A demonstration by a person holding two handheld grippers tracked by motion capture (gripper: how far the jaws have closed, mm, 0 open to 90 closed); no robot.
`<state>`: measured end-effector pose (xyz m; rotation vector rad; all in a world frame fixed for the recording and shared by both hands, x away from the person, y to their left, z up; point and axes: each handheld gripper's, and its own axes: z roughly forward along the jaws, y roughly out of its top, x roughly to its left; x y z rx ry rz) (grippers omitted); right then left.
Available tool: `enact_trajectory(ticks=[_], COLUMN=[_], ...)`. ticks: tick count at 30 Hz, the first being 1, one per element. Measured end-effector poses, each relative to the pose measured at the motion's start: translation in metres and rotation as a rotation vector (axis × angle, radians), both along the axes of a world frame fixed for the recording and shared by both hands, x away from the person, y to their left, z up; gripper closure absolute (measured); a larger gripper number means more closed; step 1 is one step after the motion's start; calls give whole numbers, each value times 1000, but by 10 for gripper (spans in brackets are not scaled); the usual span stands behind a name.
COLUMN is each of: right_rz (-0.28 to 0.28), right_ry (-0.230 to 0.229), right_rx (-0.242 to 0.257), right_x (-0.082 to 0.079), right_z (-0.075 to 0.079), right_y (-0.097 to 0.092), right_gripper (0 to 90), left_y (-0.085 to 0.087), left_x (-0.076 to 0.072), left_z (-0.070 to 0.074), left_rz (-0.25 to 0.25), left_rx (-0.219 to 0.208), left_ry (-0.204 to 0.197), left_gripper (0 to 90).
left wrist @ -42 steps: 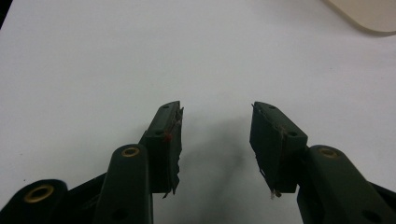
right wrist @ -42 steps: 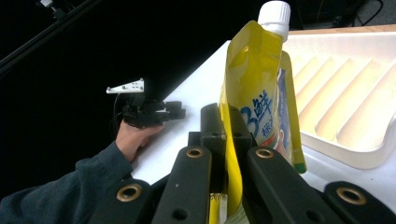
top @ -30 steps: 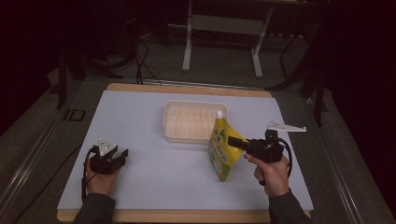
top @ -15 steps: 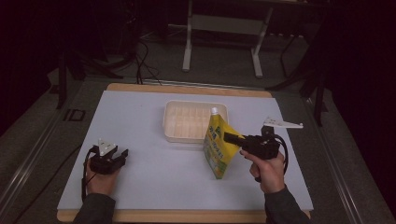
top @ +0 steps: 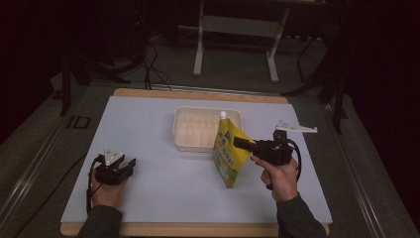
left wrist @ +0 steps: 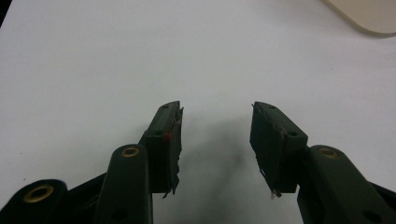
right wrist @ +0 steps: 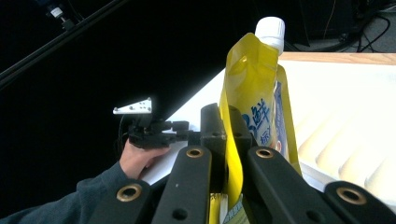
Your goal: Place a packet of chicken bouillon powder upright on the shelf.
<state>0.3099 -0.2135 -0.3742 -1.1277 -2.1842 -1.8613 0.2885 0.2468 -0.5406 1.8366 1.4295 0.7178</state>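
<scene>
Spanning a wood-edged table (top: 198, 94), pale mat (top: 148, 129); dark room; right hand-held gripper (top: 237, 142) clamping yellow pouch (top: 228, 158); left hand-held gripper (top: 130, 163) wide.

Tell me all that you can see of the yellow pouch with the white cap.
The yellow pouch is a soft, glossy spouted bag with a white screw cap on top and blue print on its face. It stands upright, slightly tilted, beside the cream tray. The right gripper clamps its side edge; whether its bottom touches the table cannot be told.
</scene>
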Motion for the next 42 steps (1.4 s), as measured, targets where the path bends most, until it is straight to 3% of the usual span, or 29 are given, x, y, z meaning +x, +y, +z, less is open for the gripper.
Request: enact_trajectory(ticks=[15, 27, 42], right_rz=[4, -29, -62], right_ry=[-20, -33, -54], right_rx=[31, 61, 46], right_x=[6, 16, 33], right_z=[9, 15, 21], right_y=[15, 21, 37], right_gripper=[900, 900, 900], left_y=[0, 0, 1], left_x=[0, 0, 0], left_z=[0, 0, 0], left_rz=[2, 2, 1], left_rx=[-4, -4, -5], left_ry=[1, 3, 2], left_gripper=[527, 527, 527])
